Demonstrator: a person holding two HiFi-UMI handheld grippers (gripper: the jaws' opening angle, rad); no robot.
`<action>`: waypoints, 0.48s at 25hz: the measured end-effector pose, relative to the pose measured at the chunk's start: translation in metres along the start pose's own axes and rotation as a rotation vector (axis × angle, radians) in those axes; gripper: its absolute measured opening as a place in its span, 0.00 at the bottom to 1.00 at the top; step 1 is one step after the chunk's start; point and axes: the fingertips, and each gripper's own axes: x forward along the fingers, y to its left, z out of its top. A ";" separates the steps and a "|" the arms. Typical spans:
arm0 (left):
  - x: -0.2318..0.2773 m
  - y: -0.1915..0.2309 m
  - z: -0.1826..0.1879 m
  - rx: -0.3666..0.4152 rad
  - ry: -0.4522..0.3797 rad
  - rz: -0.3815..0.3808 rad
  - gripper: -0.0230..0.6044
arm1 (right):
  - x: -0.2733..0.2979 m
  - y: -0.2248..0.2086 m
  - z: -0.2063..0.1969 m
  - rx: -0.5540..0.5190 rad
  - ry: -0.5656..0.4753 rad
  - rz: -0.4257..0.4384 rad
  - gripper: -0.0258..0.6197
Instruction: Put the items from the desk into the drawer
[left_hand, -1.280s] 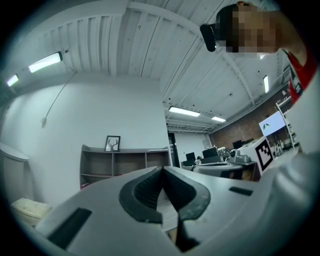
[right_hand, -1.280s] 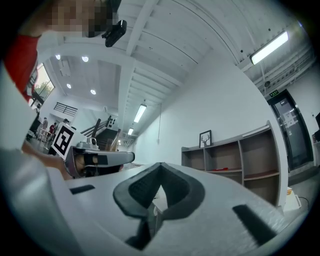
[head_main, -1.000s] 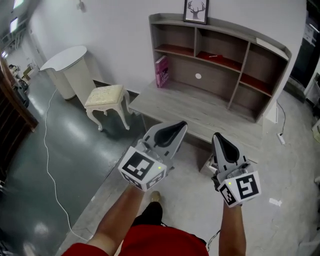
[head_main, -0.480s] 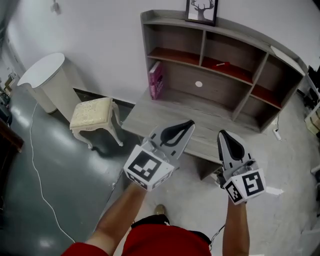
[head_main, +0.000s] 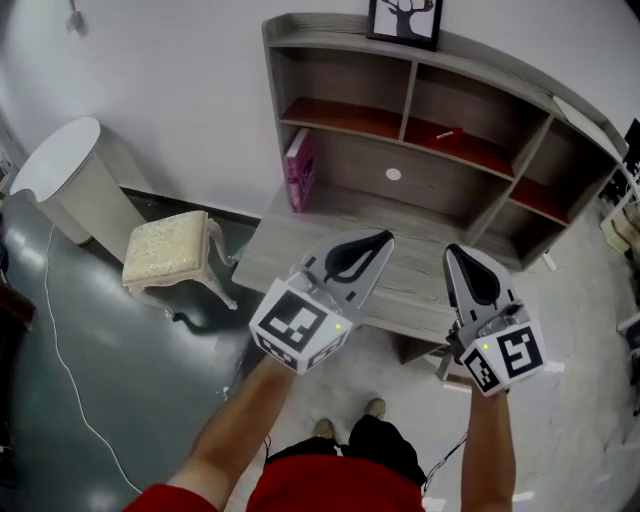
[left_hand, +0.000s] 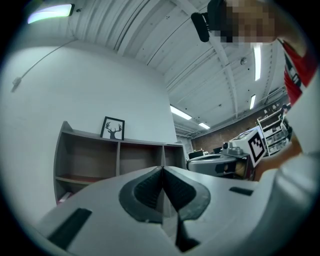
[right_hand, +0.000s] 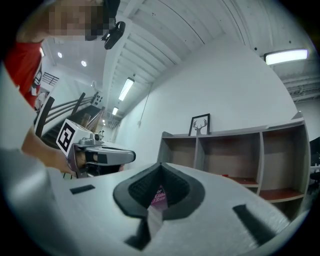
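Observation:
A grey wooden desk (head_main: 300, 232) with a shelf hutch (head_main: 520, 150) stands against the white wall. On its left end a pink book (head_main: 297, 170) stands upright. A small thin item (head_main: 445, 133) lies on a red middle shelf. My left gripper (head_main: 372, 245) and right gripper (head_main: 462, 262) hover side by side over the desk's front edge, both shut and empty. In the left gripper view the left gripper (left_hand: 162, 170) points at the hutch (left_hand: 100, 160). Past the right gripper (right_hand: 160, 167) the pink book (right_hand: 160, 196) shows. I see no drawer; the grippers hide the desk's front.
A framed deer picture (head_main: 405, 22) stands on top of the hutch. A cream stool (head_main: 165, 250) and a white round table (head_main: 60, 170) stand left of the desk. A white cable (head_main: 55, 340) lies on the dark floor. The person's feet (head_main: 350, 430) are just before the desk.
The view has come closer to the desk and swung, so stool and table slid left. Both grippers stay shut, held in front, now nearer the desk's front edge.

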 end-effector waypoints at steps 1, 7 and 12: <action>0.005 0.003 -0.002 -0.001 0.000 -0.003 0.05 | 0.005 -0.007 -0.002 -0.005 0.004 0.003 0.04; 0.045 0.024 -0.017 0.017 0.014 0.006 0.05 | 0.033 -0.052 -0.013 -0.026 0.001 0.024 0.04; 0.093 0.048 -0.029 0.033 0.031 0.030 0.05 | 0.061 -0.097 -0.022 -0.033 -0.018 0.039 0.04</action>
